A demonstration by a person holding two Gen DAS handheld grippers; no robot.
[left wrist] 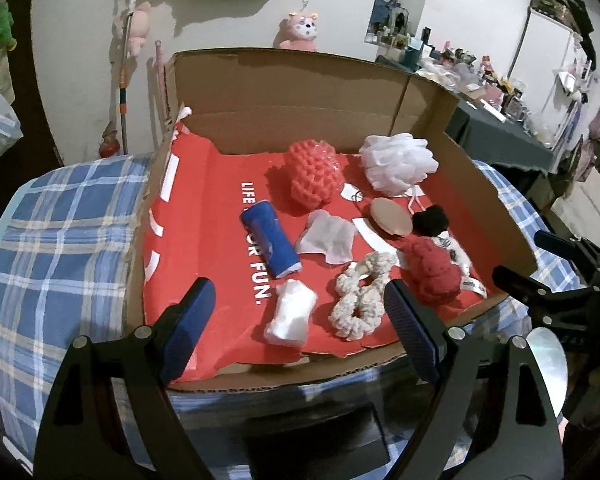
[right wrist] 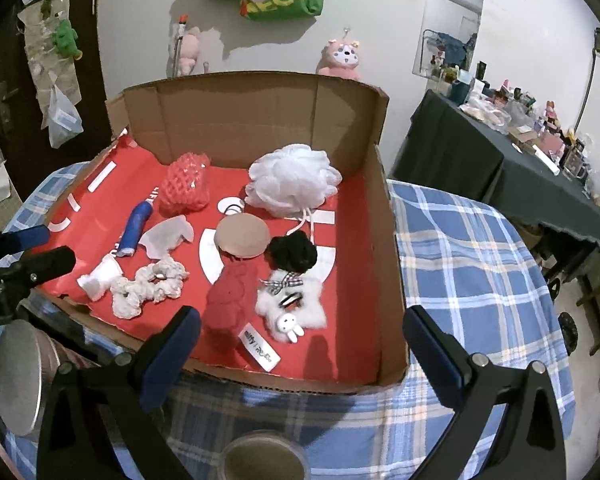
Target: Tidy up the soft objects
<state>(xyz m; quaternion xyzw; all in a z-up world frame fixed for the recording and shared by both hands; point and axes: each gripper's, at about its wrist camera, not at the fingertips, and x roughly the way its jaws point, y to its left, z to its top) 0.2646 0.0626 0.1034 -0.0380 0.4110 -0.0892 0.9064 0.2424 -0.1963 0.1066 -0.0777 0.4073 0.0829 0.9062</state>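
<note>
While both hover at the shallow red-lined cardboard box's (left wrist: pixel 432 92) near edge, left claw (left wrist: pixel 300 320) spread wide, nothing held, right claw (right wrist: pixel 302 344) fully apart, touching nothing.

A white mesh bath pouf (right wrist: pixel 292 180), pink foam netting (right wrist: pixel 185 186), cream scrunchies (right wrist: pixel 146 286) and red knit (right wrist: pixel 229 300) lie scattered inside an open cardboard box (right wrist: pixel 392 264).
</note>
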